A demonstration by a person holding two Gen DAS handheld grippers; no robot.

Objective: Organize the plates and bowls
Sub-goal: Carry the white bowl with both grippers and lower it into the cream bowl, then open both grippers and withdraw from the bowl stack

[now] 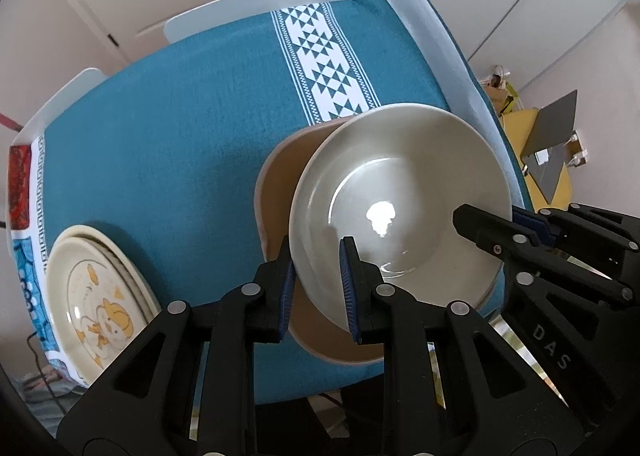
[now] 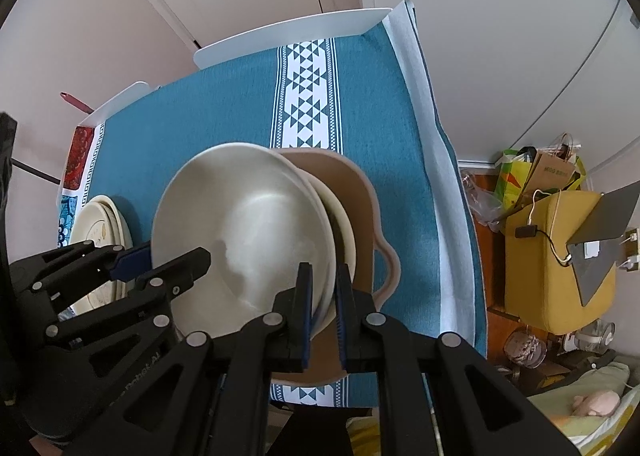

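Observation:
A cream bowl (image 1: 400, 192) is held tilted above a tan dish with a scalloped handle (image 1: 276, 176) on the teal tablecloth (image 1: 180, 128). My left gripper (image 1: 318, 284) is shut on the bowl's near-left rim. My right gripper (image 2: 322, 308) is shut on the bowl's (image 2: 248, 232) opposite rim; it also shows in the left wrist view (image 1: 516, 224). In the right wrist view a second cream bowl (image 2: 346, 228) sits inside the tan dish (image 2: 360, 192), under the held one. A stack of cream plates with an orange cartoon print (image 1: 100, 304) lies at the table's left.
White chair backs (image 1: 272, 4) stand behind the table. To the right, off the table, are a yellow seat (image 2: 556, 260) with a grey laptop (image 2: 600, 232) and shopping bags (image 2: 540, 172). The table's near edge is just under the grippers.

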